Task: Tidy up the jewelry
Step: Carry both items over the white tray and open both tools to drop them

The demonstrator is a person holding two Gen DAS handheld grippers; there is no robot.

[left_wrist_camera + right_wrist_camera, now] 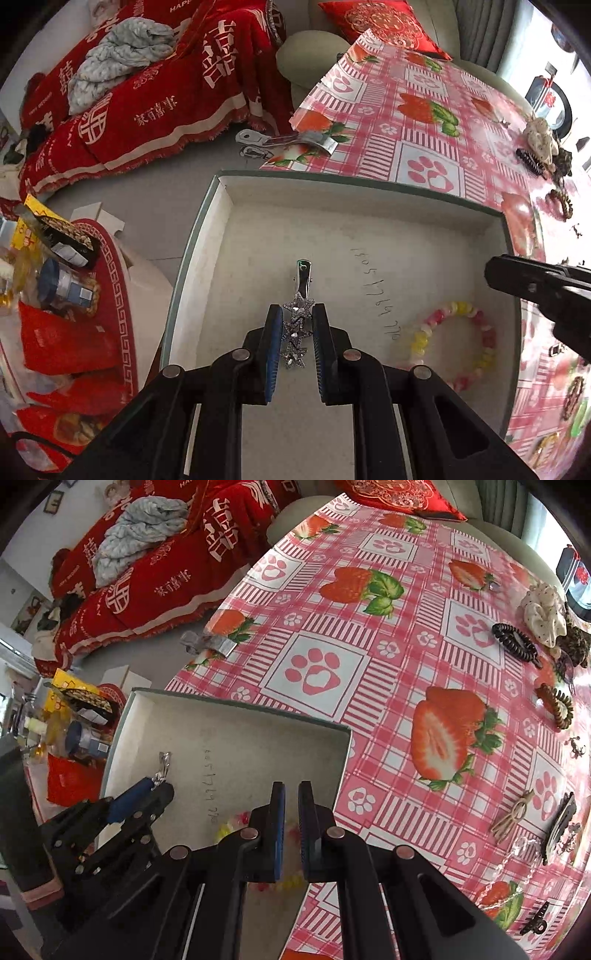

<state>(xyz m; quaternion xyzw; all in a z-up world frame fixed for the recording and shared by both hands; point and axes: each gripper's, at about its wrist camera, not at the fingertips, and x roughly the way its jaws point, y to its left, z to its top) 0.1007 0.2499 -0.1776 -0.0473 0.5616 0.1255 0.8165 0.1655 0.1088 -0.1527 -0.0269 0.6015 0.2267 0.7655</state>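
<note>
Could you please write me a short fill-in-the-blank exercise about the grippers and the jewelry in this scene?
1. The left gripper is shut on a hair clip decorated with ____ shapes.
2. The pink and yellow bead bracelet lies inside the ____.
3. The right gripper holds ____.
4. The tablecloth shows paw prints and ____.

Missing words: star; box; nothing; strawberries

Bright daylight floods in beyond the surface (388, 672), washing its far-right edge with glare; fisheye bends every margin.
</note>
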